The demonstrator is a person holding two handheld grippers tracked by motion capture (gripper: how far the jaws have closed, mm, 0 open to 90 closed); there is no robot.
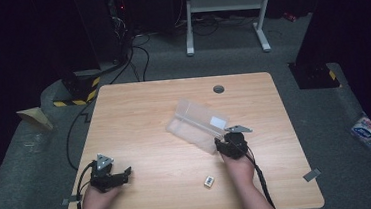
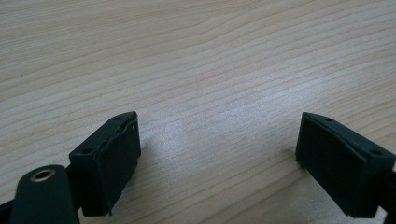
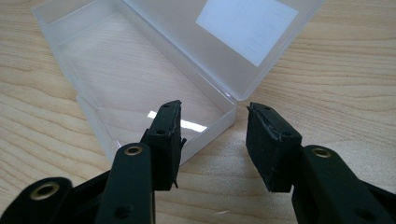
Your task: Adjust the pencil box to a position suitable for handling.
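Spanning the high view, the wooden table [image 1: 163, 101] has bare board on all sides of the work, with its near edge partly covered by the person's forearms. The clear plastic box [image 1: 195, 124] lies right of centre with its lid swung open; its see-through walls are hard to trace against the wood. A white label [image 3: 247, 28] on the lid carries print too faint to read.

The right gripper [image 3: 214, 109] stands at the box's near corner with its jaws moderately apart. One jaw overlaps the tray wall, and whether a pad touches it cannot be told. The left gripper [image 2: 219, 121] rests well apart near the table's left edge, jaws spread, over bare wood. A small pale item [image 1: 209, 181], too small to identify, lies near the front edge.
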